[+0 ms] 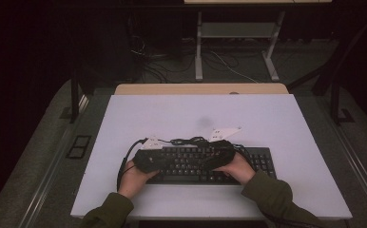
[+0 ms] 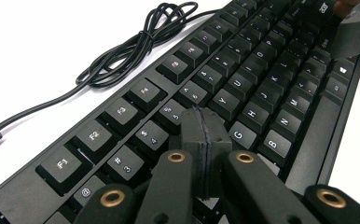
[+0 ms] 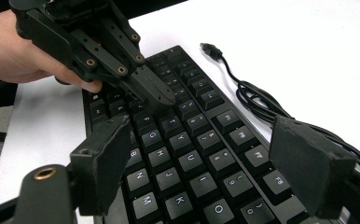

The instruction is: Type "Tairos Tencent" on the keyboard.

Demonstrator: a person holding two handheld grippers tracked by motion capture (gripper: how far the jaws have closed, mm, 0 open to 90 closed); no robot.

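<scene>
A black keyboard (image 1: pixel 205 164) is seen lying on the near half of the white table (image 1: pixel 267 118), its long side running left to right; its black cable (image 2: pixel 122 56) is coiled on the table just beyond its far edge, and the plug (image 3: pixel 211 48) lies loose on the white surface; the left gripper (image 2: pixel 205 122) is held over the left part of the keyboard with its jaws pressed together, nothing being pinched between them, and its tip is set down among the keys near the 5 and the G, though contact cannot be told for certain; the right gripper (image 3: pixel 215 154) is held over the middle of the keyboard with its jaws spread wide above the letter keys; both grippers are gripped by the person's hands at the near edge of the keyboard.
</scene>
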